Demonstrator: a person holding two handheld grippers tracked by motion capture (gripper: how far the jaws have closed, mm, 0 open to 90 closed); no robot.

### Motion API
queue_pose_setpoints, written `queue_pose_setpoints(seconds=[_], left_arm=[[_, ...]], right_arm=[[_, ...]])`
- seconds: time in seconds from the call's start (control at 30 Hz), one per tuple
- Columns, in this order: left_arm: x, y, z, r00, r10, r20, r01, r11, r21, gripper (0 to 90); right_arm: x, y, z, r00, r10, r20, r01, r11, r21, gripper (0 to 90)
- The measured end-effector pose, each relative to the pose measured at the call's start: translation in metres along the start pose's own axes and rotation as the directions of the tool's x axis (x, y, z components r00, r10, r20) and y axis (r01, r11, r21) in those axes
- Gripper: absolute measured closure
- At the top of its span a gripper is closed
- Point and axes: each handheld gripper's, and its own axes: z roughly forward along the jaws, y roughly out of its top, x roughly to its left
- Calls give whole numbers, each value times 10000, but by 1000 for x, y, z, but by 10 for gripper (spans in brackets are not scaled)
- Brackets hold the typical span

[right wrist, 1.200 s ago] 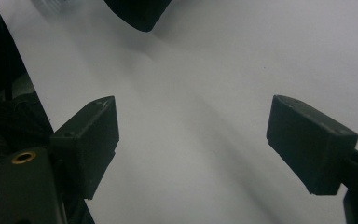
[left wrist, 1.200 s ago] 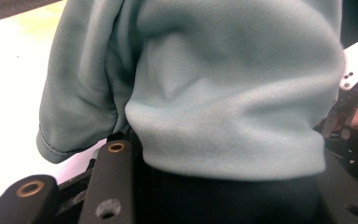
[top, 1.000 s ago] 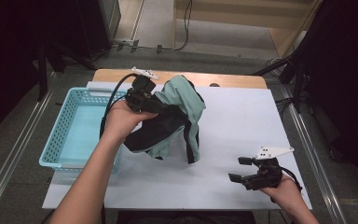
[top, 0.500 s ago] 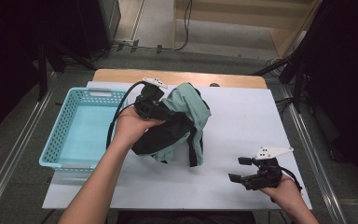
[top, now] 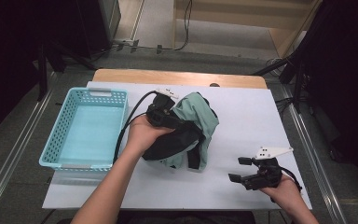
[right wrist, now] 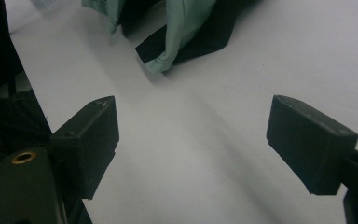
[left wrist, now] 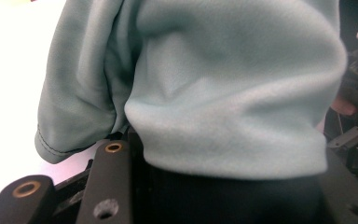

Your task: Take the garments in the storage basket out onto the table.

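Note:
A crumpled pale-green and black garment (top: 198, 112) lies bunched on the white table (top: 251, 116), just right of the basket. My left gripper (top: 189, 129) reaches into it from the left, shut on a thick fold. In the left gripper view, green cloth (left wrist: 223, 93) bulges over the jaws and black cloth fills the gap of the left gripper (left wrist: 219, 193). My right gripper (top: 237, 170) rests low at the table's front right, open with nothing between its pads (right wrist: 191, 126). A green and black end of the garment (right wrist: 182, 28) lies ahead of it.
A light-blue plastic basket (top: 98, 95) with nothing in it stands at the table's left. A wooden strip (top: 177, 77) runs along the far edge. The left gripper's black cable (top: 126, 130) loops over the basket's right rim. Dark stands flank the table.
My left hand has carried the garment bundle to the right and down, away from the basket's rim and onto the table's middle. The right hand has stayed put.

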Motion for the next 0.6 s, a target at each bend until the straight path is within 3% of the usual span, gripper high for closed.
queue_pose_setpoints(seconds=[0.43,0.6], left_arm=[[3,-14,31,10000,-40,-18,40,9998,206,494],[5,-19,46,9999,-54,113,50,9993,378,435]], right_arm=[[0,-1,0,10000,-5,55,5,10000,9,155],[0,-1,1,10000,-18,68,18,10000,50,155]])
